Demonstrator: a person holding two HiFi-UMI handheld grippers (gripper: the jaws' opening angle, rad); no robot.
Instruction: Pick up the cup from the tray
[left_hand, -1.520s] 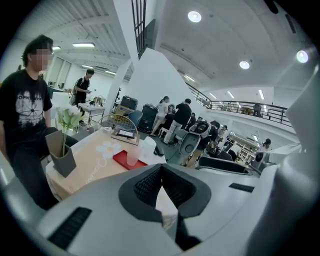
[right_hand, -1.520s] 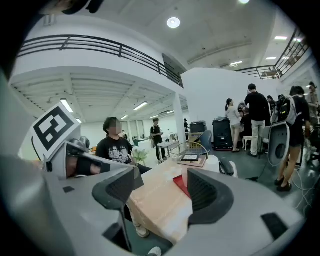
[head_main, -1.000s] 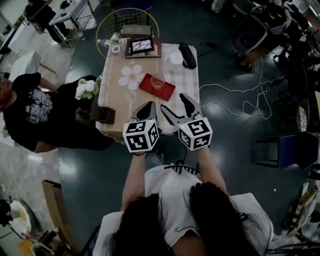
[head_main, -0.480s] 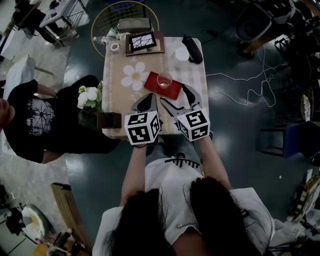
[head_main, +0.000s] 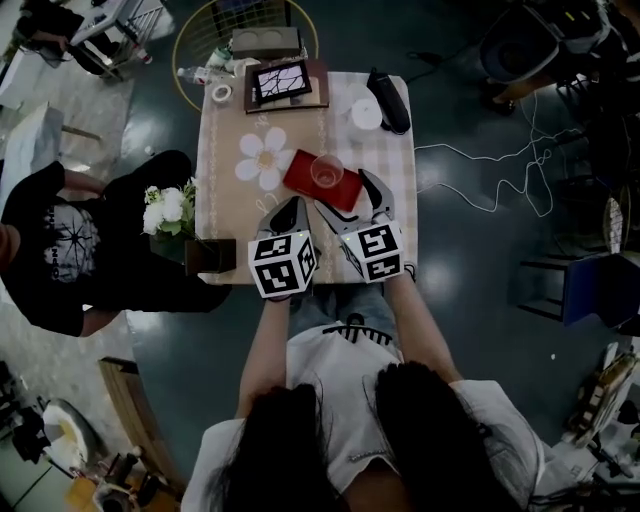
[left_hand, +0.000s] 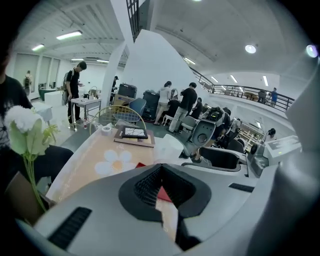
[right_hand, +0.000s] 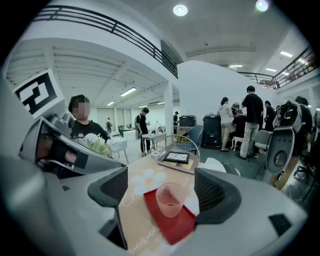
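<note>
A clear pinkish cup (head_main: 326, 170) stands upright on a red tray (head_main: 303, 181) in the middle of the checked table (head_main: 395, 170). My right gripper (head_main: 350, 203) hovers just short of the tray's near edge, and its jaws are opening wide. In the right gripper view the cup (right_hand: 171, 199) sits on the tray (right_hand: 172, 225) ahead of the right gripper (right_hand: 165, 192), framed by both pads, neither touching it. My left gripper (head_main: 291, 212) hangs beside it on the left, shut and empty. In the left gripper view the left gripper (left_hand: 160, 167) shows only a sliver of red tray (left_hand: 163, 193) through its closed pads.
A framed picture (head_main: 282, 83), a tape roll (head_main: 221, 92), a white dish (head_main: 366, 115) and a black object (head_main: 386, 98) lie at the table's far end. White flowers (head_main: 167, 205) and a brown box (head_main: 210, 255) sit at the left edge. A person (head_main: 55, 240) sits left; cables (head_main: 480, 180) trail right.
Both grippers have moved forward over the table toward the tray. The right gripper's jaws have spread wider. The cup and tray have not moved.
</note>
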